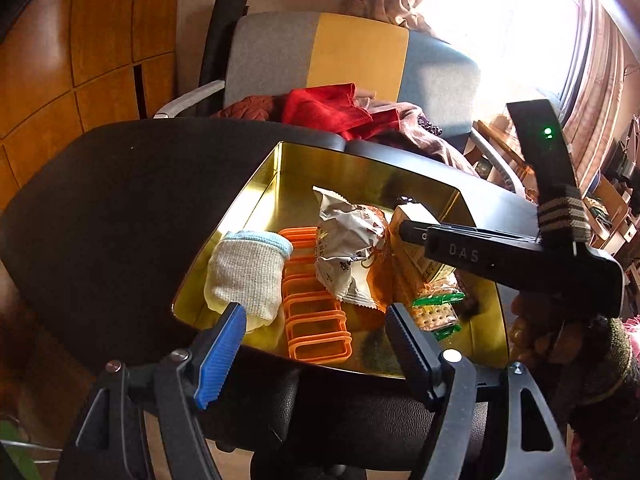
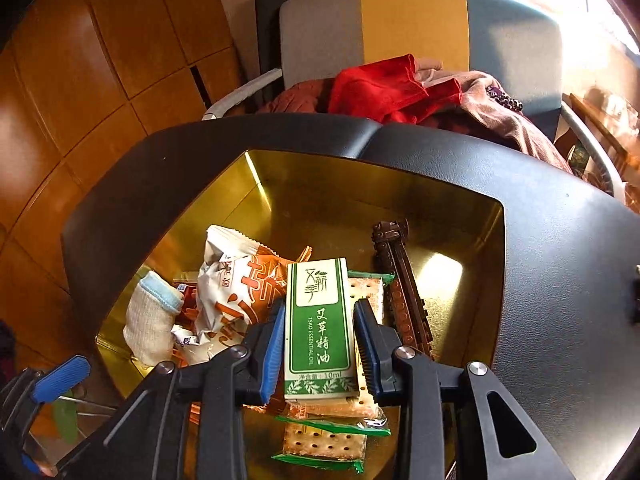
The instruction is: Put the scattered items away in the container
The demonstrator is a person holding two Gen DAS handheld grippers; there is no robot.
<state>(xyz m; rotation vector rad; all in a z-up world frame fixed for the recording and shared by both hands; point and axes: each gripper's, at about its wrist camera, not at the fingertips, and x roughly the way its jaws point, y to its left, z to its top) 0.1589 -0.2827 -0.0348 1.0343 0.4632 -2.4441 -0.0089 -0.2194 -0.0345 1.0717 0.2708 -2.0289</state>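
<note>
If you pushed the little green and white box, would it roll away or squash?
The green and white box has flat sides and square edges, so it would probably slide or tip, not roll. It looks like thin card, so a hard squeeze might dent it. It lies on cracker packets in the gold tin, so it may wobble.

This looks like a room in a home: a chair (image 1: 352, 60) piled with clothes (image 1: 332, 110), wooden cupboards (image 1: 80, 60), and curtains (image 1: 596, 60) by a sunny window (image 1: 500, 20).
</note>
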